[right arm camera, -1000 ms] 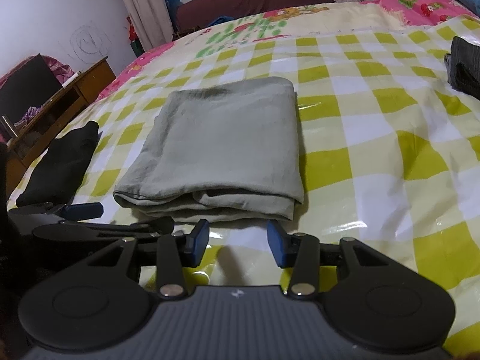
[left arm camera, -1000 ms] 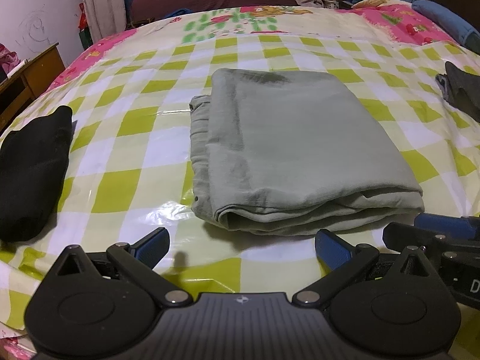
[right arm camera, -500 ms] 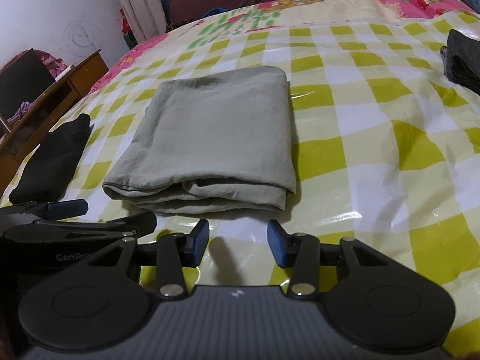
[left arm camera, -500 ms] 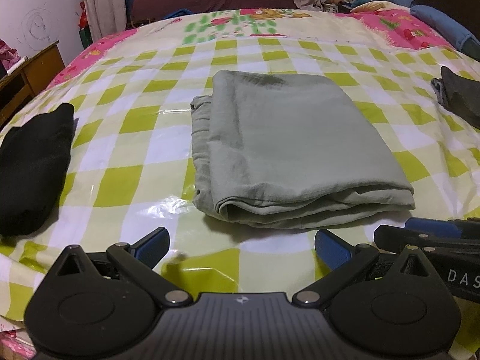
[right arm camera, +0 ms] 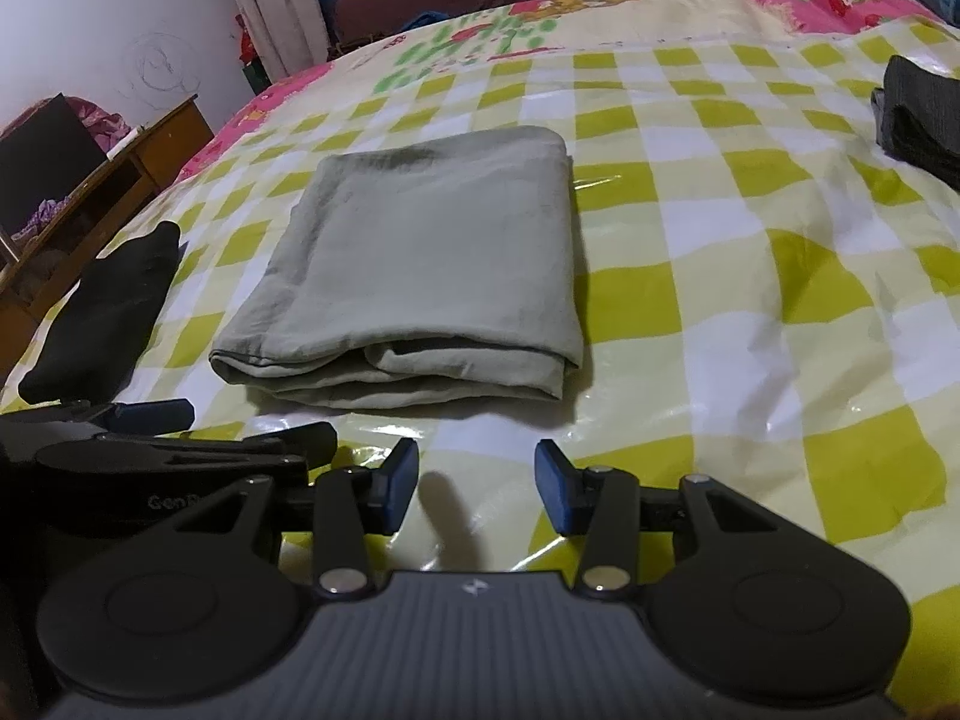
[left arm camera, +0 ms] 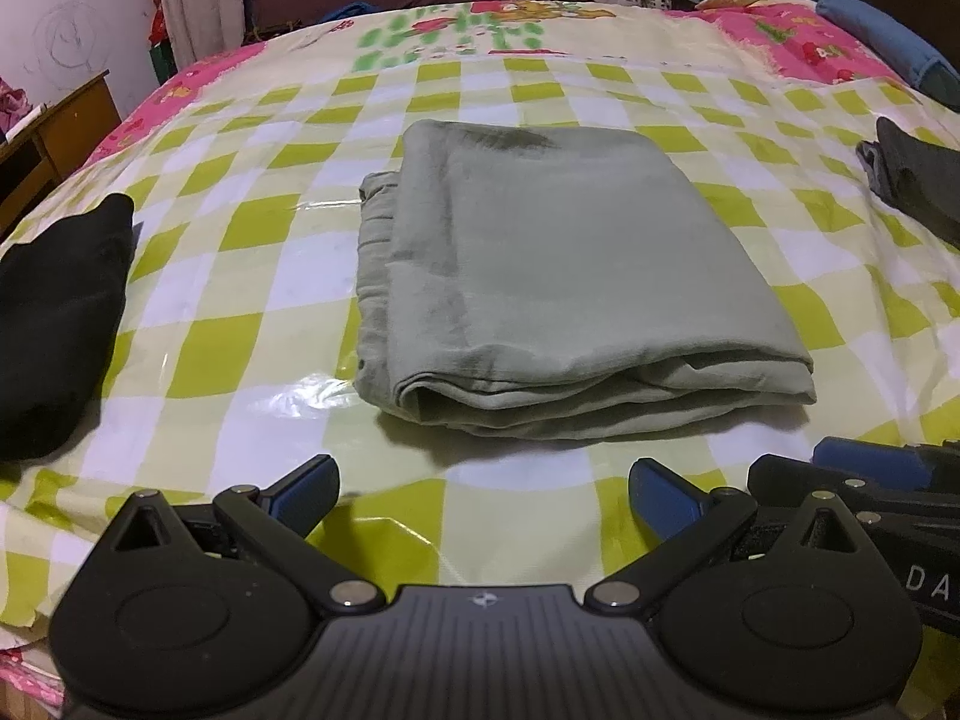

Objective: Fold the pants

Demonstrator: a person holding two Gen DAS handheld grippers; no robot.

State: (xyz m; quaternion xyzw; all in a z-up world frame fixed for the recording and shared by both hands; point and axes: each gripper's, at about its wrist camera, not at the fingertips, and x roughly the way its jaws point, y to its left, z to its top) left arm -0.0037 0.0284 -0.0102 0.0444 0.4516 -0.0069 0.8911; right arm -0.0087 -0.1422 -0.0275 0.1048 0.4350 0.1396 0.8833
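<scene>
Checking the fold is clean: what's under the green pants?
The green pants lie folded on the checkered plastic cover, stacked layers showing at the near edge. Whatever lies beneath the bundle is covered.

Indoor light is dim and warm, leaving colours muted and grainy. Glare streaks shine on the glossy checked bed cover (left arm camera: 312,393), and also ahead of the right gripper (right arm camera: 475,483). Soft shadows sit under the folded pants (left arm camera: 558,264). Fisheye bending curves the edges, with dark vignetted corners.
</scene>
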